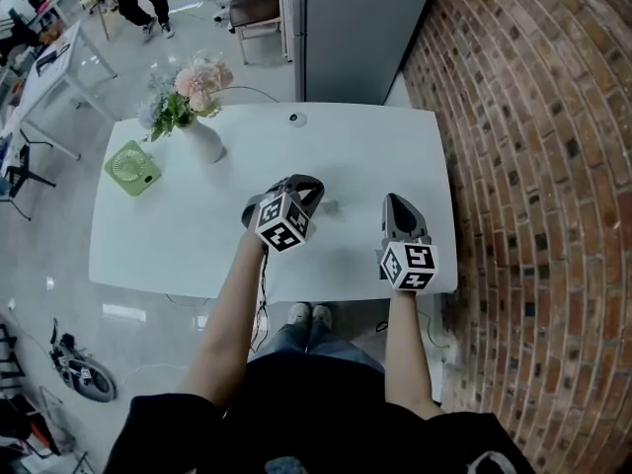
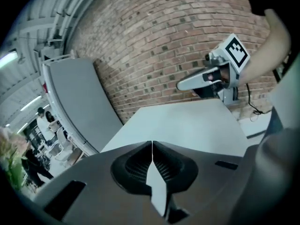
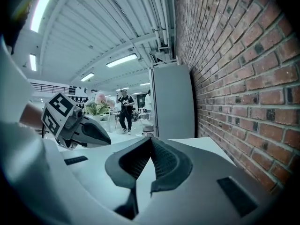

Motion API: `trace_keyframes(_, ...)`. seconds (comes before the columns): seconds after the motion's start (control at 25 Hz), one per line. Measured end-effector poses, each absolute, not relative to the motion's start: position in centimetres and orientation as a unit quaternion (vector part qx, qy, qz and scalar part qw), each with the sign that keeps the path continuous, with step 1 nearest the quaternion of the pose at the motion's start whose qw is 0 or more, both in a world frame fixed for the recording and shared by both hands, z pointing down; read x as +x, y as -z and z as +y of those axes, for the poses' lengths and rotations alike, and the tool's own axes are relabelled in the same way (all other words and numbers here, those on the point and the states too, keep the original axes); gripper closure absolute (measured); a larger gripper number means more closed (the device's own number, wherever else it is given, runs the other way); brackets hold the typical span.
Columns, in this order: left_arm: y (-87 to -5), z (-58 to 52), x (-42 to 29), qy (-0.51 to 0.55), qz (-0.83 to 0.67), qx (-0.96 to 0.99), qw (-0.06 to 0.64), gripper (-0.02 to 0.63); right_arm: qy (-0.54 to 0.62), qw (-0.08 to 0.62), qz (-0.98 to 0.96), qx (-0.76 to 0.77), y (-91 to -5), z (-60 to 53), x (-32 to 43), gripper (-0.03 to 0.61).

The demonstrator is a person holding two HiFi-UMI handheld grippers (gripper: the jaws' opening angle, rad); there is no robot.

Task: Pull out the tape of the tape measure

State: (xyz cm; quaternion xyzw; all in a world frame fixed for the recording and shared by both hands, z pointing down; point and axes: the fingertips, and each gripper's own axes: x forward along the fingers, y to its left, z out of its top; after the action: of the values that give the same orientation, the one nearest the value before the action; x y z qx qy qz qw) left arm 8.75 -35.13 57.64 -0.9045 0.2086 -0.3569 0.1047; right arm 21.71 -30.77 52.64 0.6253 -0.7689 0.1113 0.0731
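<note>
A small round white object [image 1: 294, 118] lies near the far edge of the white table [image 1: 365, 156]; it is too small to tell whether it is the tape measure. My left gripper [image 1: 312, 184] hovers over the table's middle, pointing right, with its jaws shut and nothing between them [image 2: 152, 142]. My right gripper [image 1: 395, 201] hangs near the table's right front, pointing away from me, its tips [image 3: 151, 138] together and empty. Each gripper shows in the other's view: the right gripper [image 2: 181, 85] and the left gripper [image 3: 108, 138] stand apart.
A vase of pink flowers [image 1: 200, 131] and a green square fan [image 1: 132, 167] stand at the table's left. A brick wall [image 1: 533, 166] runs along the right and a grey cabinet [image 1: 365, 28] stands behind the table. People stand far off [image 3: 124, 108].
</note>
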Motion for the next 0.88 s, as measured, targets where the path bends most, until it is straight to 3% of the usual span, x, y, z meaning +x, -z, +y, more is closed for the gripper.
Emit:
trace_keyframes(0.2,-61.4,-34.6,10.1,0.426,0.11,-0.891,0.111,0.579,-0.115,0.083,-0.766,0.627,-53.4,-31.5,22.1,0.577)
trace_keyframes(0.28,-63.0,-34.3,10.4,0.451,0.074,-0.883,0.105,0.51,-0.117,0.086,-0.764,0.628,-53.6,-31.8,22.4,0.577)
trace_keyframes(0.36,-64.3,-34.1,10.5,0.473,0.048,-0.874,0.104,0.488,-0.118,0.091,-0.763,0.629,-53.8,-32.0,22.7,0.577)
trace_keyframes(0.88,-67.9,-33.9,11.8,0.507,-0.016,-0.856,0.097,0.495,-0.132,0.106,-0.755,0.633,-55.3,-32.2,23.9,0.577)
